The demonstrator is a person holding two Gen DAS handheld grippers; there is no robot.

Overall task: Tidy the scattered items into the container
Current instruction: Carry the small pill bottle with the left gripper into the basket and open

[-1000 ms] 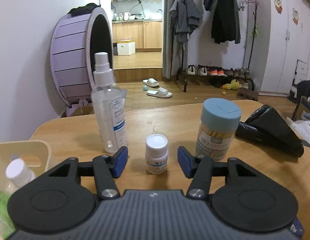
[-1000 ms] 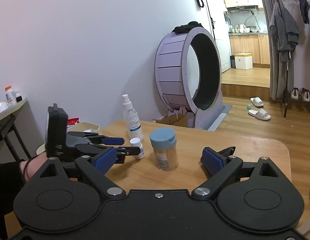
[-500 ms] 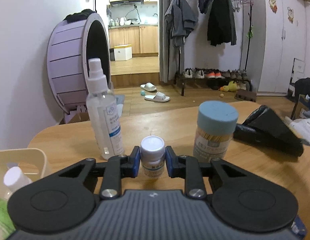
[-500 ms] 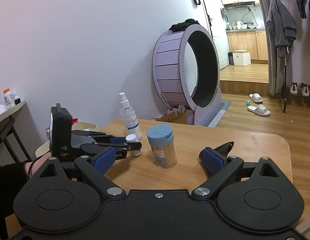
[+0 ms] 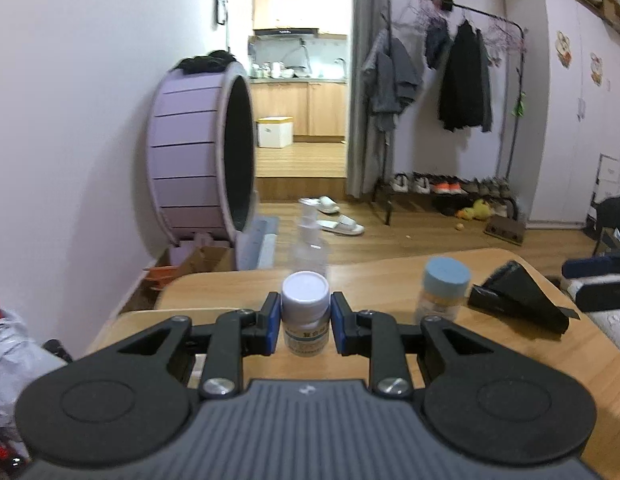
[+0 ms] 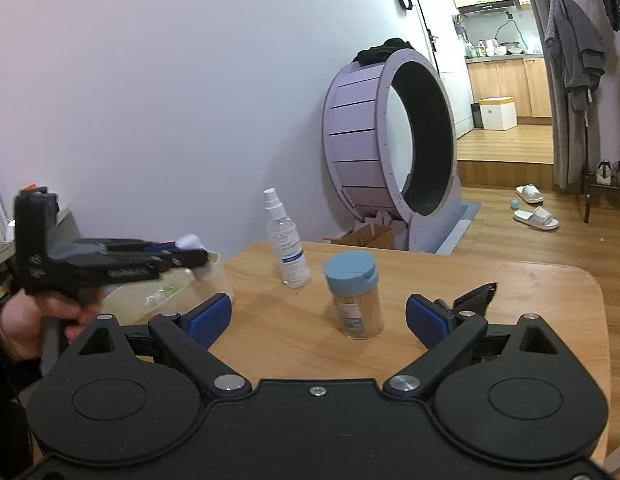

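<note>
Your left claw (image 5: 305,325) is clamped on the small white pill bottle (image 5: 305,312), upright and clear of the worktop (image 6: 429,280). The container (image 6: 198,288) sits just below its tip. Your right claw (image 6: 318,316) gapes empty, farther off.

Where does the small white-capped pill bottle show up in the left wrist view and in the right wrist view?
Left wrist: pill bottle at centre, clamped in the left gripper.
Right wrist: far left, blurred white cap at that gripper's tip, above the container.
Shared landmark: blue-lidded jar.
</note>
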